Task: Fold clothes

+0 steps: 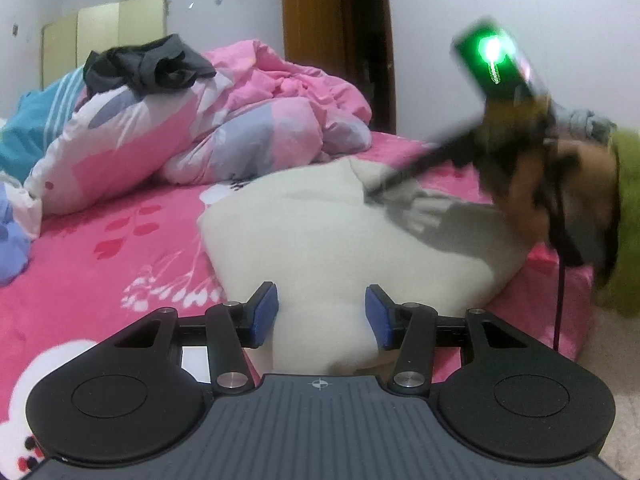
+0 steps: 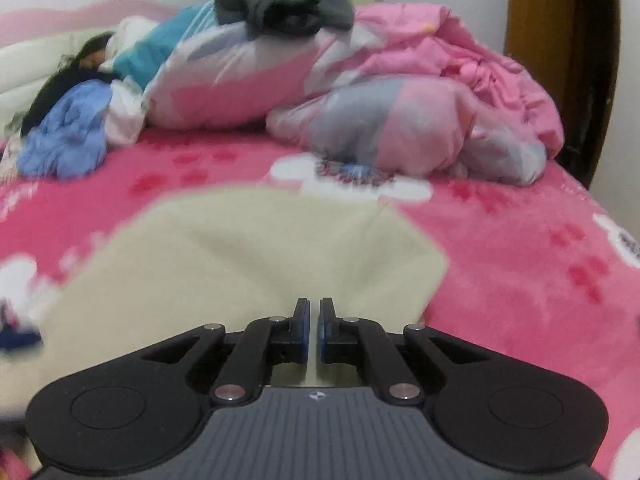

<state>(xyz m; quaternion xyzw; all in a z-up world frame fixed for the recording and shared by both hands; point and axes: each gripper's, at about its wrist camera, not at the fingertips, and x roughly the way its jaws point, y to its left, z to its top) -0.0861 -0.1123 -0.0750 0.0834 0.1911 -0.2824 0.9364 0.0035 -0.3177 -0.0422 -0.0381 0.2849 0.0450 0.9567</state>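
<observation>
**Mid-fold: right gripper carrying a pinched edge of the cream garment**

Cream garment [image 1: 320, 232] lies on the pink floral bedsheet [image 1: 100, 264], near the bed's front edge, partly folded: one flap already doubled over, crease visible in the right wrist view [image 2: 248, 248].

Right gripper [image 2: 314, 320]: jaws clenched. Cream fabric fans out from the pads, so it reads as a pinch on a garment edge. In the left wrist view its fingers [image 1: 404, 178] reach the cloth at the upper right, blurred.

Left gripper [image 1: 322, 312]: jaws parted, released, nothing pressed between the pads. It hovers over the garment's near edge; cloth shows in the gap, not gripped.

Step, as a judgement: folding one side across the body of the garment.

Next move calls for:
- right lays its edge flat on the cloth, aligned with the opposite side, then lets go
- left pins or grabs the near edge to stop sliding

Quilt pile [image 2: 360, 92] and dark clothes [image 2: 284, 4] sit well behind, not involved.
</observation>
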